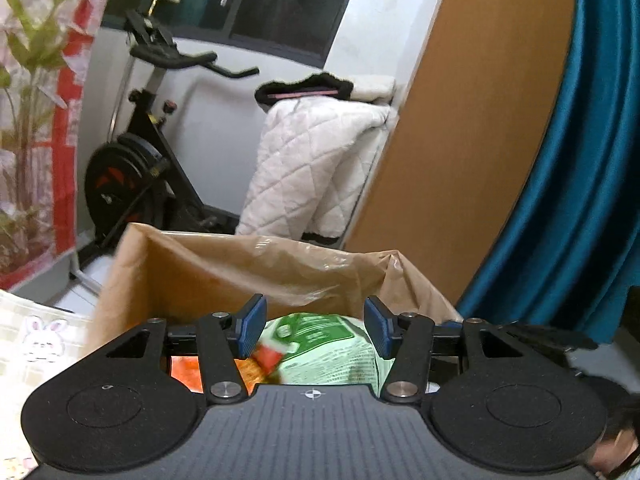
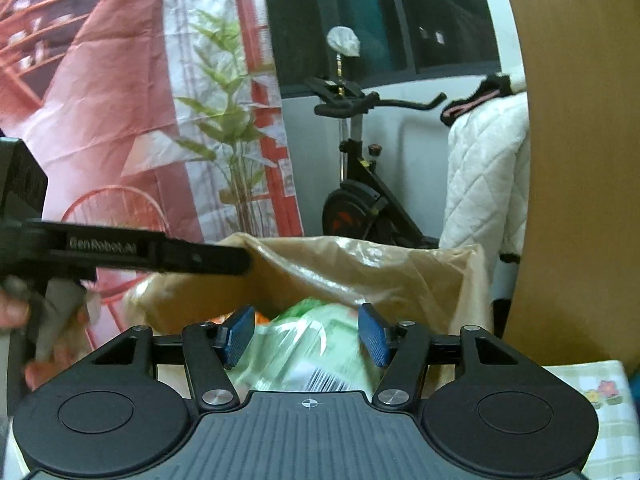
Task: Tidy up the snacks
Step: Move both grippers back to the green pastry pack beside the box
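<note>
A brown cardboard box (image 1: pixel 208 276) lined with brown plastic stands open in front of both grippers; it also shows in the right wrist view (image 2: pixel 360 272). Inside lies a green snack bag (image 1: pixel 336 348), with an orange packet (image 1: pixel 184 372) to its left. My left gripper (image 1: pixel 316 330) is open above the green bag, holding nothing. My right gripper (image 2: pixel 306 334) is open over the same green bag (image 2: pixel 304 344), which looks blurred. The left gripper's body (image 2: pixel 120 252) reaches over the box's left rim in the right wrist view.
An exercise bike (image 1: pixel 136 168) stands behind the box. A white quilted blanket (image 1: pixel 316 168) hangs beside a wooden panel (image 1: pixel 460 120). A teal curtain (image 1: pixel 580 184) is at the right. A checked tablecloth (image 2: pixel 600 408) covers the table. A plant (image 2: pixel 232 128) stands before a red-patterned curtain.
</note>
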Motion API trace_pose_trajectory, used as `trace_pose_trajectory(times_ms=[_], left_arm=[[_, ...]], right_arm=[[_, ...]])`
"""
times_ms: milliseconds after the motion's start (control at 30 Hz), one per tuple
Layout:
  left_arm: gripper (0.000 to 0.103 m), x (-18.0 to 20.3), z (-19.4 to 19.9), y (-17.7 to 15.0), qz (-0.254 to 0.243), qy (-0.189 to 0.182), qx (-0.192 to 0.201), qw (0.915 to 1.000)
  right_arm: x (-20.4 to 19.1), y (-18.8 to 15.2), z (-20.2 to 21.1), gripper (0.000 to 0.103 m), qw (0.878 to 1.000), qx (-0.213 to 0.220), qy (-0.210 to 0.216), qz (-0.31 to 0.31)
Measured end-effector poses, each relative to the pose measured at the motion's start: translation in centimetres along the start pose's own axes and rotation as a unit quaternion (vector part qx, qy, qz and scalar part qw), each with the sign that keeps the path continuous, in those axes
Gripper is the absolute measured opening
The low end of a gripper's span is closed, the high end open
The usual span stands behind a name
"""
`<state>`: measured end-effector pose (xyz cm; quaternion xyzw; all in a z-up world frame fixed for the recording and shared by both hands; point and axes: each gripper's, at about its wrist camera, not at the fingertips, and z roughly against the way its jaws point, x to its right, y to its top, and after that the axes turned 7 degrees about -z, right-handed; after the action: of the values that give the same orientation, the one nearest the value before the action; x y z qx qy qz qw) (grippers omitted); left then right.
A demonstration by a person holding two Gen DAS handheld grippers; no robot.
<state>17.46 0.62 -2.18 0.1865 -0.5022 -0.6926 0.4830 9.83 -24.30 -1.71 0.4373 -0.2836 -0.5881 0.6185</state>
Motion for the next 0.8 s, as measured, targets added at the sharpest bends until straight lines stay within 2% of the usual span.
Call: trace_pose_trajectory(times_ms=[100,200,333,500,633,733,800], left_arm=[[0.056,0.8,2.6,-1.0,-0.015,0.011,0.016,0.9997],[0.056,1.5,5.1,-2.6,-0.015,0.004,0.027,0.9995],[0.056,2.7,7.1,-5.6,-0.011,-0.008,0.021,0.9997],[0.055,3.9,6.1,-9.6,0.015,-0.044,-0.034,0.9983],[0.054,4.5,3.3,-11.9,0.035,-0.061,-0.083,0.994],[0.054,5.2,1.1,-12.9,0.035,-0.071,-0.109,0.9909],[0.054,5.2,-0.9,-13.7,0.057,-0.091,-0.132,0.9854]], right_arm=[[0.1,-1.5,3.2,0.054,1.0,0.01,0.002,0.03],[0.4,-3.0,6.0,0.053,0.999,0.007,0.0,0.042],[1.3,-5.9,8.4,0.053,0.999,-0.01,-0.009,0.038],[2.8,-10.0,8.5,0.048,0.997,-0.064,-0.027,0.028],[4.1,-13.1,6.7,0.045,0.992,-0.115,-0.04,0.028],[5.3,-14.9,5.3,0.041,0.99,-0.135,-0.044,0.013],[5.8,-16.1,4.0,0.04,0.986,-0.155,-0.053,0.023]])
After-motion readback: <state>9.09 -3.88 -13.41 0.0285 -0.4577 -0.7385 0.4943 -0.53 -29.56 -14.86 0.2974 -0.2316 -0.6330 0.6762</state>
